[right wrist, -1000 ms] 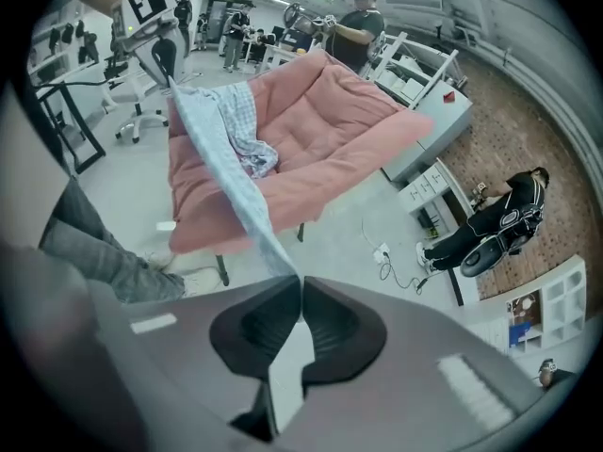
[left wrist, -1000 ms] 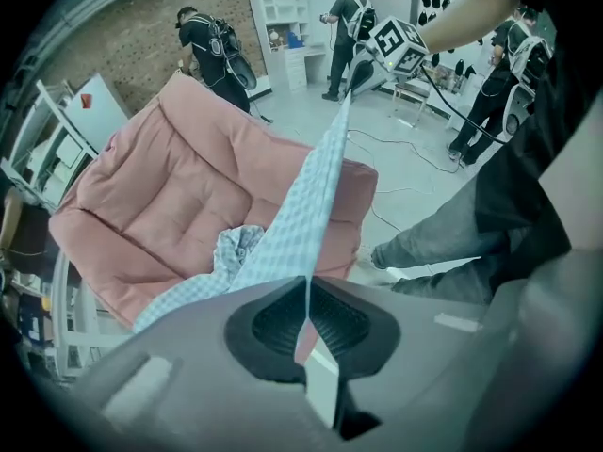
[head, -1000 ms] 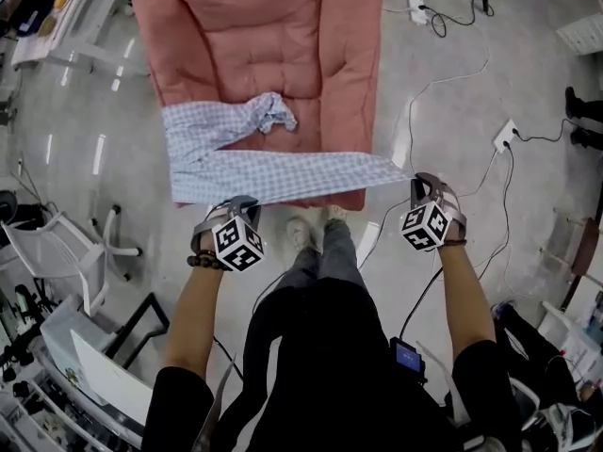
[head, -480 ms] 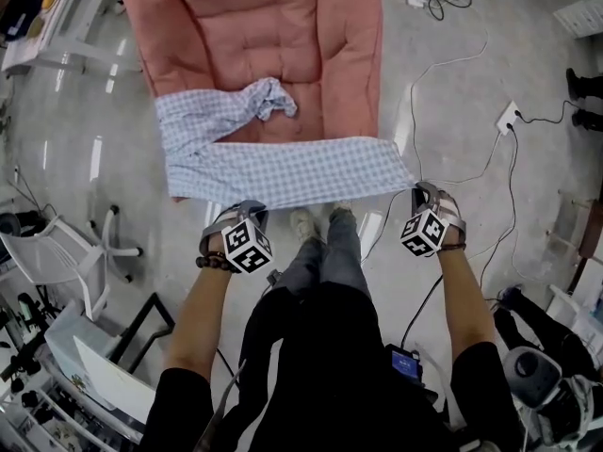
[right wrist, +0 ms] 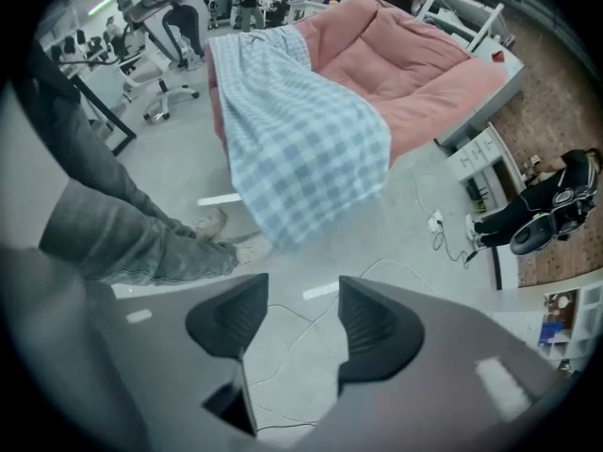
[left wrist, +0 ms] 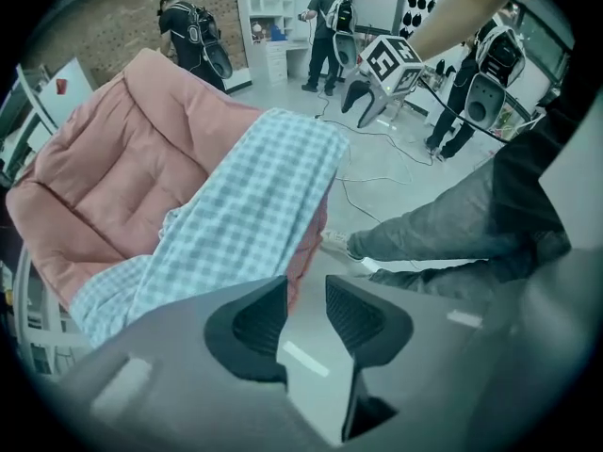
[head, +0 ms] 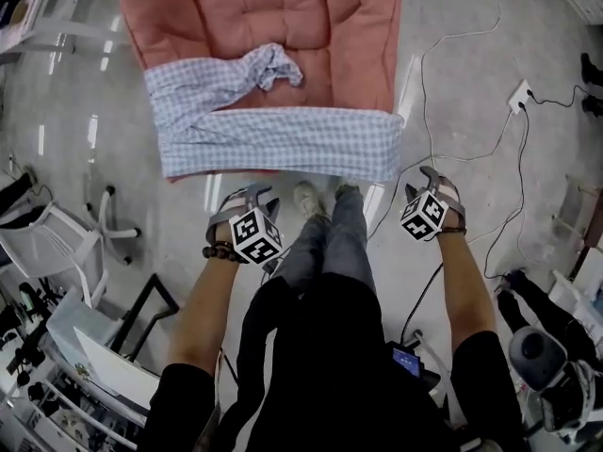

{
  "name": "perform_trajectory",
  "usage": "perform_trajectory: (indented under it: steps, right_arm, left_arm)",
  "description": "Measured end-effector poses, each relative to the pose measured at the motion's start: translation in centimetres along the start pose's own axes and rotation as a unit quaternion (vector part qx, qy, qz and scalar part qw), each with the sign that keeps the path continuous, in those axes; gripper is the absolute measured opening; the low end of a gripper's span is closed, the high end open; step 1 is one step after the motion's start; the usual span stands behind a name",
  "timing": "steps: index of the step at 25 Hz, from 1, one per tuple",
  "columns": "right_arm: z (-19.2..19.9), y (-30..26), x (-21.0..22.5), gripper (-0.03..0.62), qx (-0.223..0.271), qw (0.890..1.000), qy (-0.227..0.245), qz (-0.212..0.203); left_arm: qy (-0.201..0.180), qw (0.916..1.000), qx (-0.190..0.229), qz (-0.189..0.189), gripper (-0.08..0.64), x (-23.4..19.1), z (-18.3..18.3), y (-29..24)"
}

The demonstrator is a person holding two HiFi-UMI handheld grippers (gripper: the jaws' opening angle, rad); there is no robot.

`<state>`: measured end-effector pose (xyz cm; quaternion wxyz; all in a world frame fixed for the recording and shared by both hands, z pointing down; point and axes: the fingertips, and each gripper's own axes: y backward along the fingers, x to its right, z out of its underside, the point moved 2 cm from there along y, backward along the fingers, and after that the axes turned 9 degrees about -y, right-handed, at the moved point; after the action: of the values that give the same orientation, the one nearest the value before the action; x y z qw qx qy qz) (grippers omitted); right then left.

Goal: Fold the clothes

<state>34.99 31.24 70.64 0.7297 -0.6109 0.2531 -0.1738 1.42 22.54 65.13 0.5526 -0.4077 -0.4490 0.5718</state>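
Checked blue-and-white garment [head: 273, 139] spread across the near edge of a pink padded lounger [head: 283, 17] at 12 o'clock in the head view, folded band running from 9 to 3 o'clock, bunched sleeve heaped just above it, lower hem hanging over the cushion's front. Left gripper [left wrist: 303, 295] at 7 o'clock below the cloth and right gripper [right wrist: 303, 295] at 4 o'clock off its right corner, both pointed down at the grey floor [head: 471, 158] and clear of the fabric. Jaws of each just opened and now standing apart, only floor between either pair, right pair wider than left.
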Motion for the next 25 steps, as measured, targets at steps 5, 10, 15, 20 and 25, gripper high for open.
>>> perform_trajectory:
  steps: [5,10,15,20,25]
  right_arm:
    - [-2.3,2.2,0.2,0.249,0.031,0.999,-0.009,-0.014]
    - [-7.4,3.9,3.9,0.207,0.080,0.997,-0.006,0.002]
    - [-11.8,4.0,6.7,0.198,0.102,0.995,0.008,-0.012]
    - [-16.3,4.4,8.8,0.176,0.128,0.991,0.011,-0.039]
    - [-22.4,5.3,9.0,0.156,0.161,0.984,0.014,-0.075]
  left_arm:
    - [0.025,0.9996,0.011,-0.004,0.143,-1.0,0.0,1.0]
    - [0.047,0.9987,0.007,-0.020,0.143,-3.7,0.1,2.0]
    - [0.074,0.9967,0.000,-0.033,0.141,-6.3,-0.3,2.9]
    - [0.112,0.9927,0.007,-0.042,0.141,-9.4,-2.5,3.2]
    - [0.147,0.9869,0.027,-0.061,0.138,-13.4,-4.4,3.3]
